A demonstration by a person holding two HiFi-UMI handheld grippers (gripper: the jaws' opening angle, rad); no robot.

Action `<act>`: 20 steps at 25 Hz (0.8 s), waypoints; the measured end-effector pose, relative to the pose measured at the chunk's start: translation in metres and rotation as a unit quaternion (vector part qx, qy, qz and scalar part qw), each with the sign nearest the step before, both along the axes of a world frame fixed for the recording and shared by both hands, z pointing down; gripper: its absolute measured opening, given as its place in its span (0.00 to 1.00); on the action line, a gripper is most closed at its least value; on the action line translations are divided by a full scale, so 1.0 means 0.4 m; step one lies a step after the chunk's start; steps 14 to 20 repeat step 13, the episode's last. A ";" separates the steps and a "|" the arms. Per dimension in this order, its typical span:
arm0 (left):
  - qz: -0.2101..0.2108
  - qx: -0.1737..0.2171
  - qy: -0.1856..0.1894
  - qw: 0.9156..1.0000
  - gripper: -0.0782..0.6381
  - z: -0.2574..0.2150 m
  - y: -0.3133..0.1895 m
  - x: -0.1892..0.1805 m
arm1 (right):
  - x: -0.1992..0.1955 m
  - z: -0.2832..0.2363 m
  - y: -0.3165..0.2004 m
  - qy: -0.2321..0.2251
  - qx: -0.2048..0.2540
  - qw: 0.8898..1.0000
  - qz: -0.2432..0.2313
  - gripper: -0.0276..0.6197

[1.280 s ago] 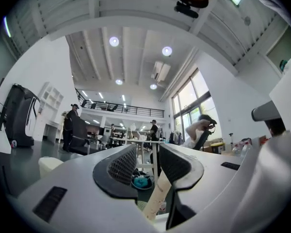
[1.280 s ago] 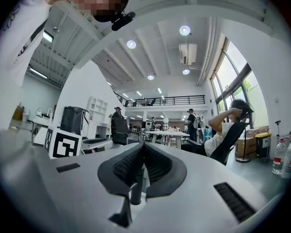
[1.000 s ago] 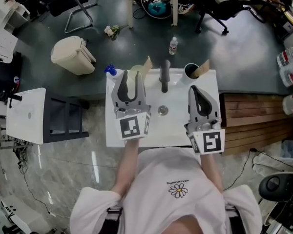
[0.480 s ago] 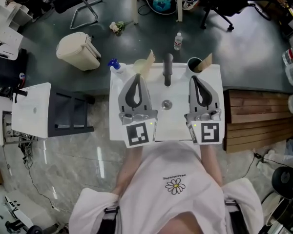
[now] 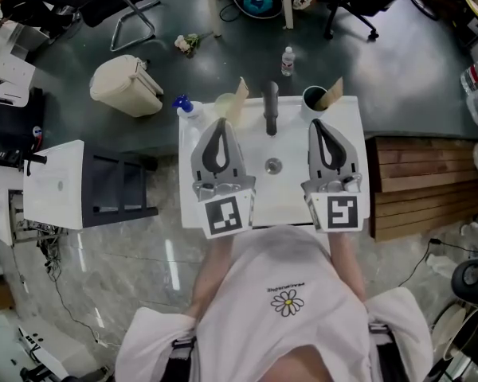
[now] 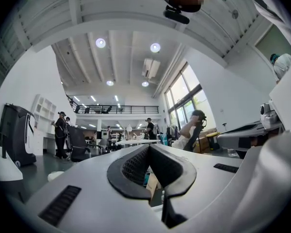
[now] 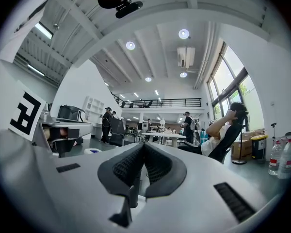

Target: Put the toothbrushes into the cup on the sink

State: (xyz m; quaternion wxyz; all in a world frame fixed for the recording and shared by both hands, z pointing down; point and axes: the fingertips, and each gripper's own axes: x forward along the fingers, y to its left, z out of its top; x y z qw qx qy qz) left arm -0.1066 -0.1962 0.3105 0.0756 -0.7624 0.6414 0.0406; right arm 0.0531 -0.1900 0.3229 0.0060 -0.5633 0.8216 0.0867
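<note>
A white sink [image 5: 277, 201] with a dark faucet [image 5: 270, 110] stands below me in the head view. At its back left is a pale cup [image 5: 224, 104] with a tan flat piece [image 5: 240, 92] leaning in it. At its back right, a dark cup [image 5: 311, 98] holds another tan piece [image 5: 333, 94]. I cannot tell whether these pieces are toothbrushes. My left gripper [image 5: 221, 124] hovers over the sink's left side, just short of the pale cup, shut and empty. My right gripper [image 5: 317, 124] is over the right side, shut and empty. The left gripper [image 6: 150, 147] and right gripper [image 7: 144, 143] show closed jaws in their own views.
A blue-capped bottle [image 5: 183, 104] stands at the sink's back left corner. A beige bin [image 5: 123, 86] and a water bottle [image 5: 287, 60] are on the floor behind. A white cabinet [image 5: 56, 185] and dark rack [image 5: 115, 189] stand left, wooden planks [image 5: 422, 181] right.
The left gripper's jaws, spread wide a second ago near the pale cup, have closed with nothing in them. The right gripper stayed shut. Both grippers kept their places over the sink.
</note>
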 end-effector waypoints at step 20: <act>0.005 -0.003 0.001 1.000 0.13 0.007 -0.010 0.028 | 0.056 0.019 -0.009 -0.005 -0.025 0.999 0.027 0.06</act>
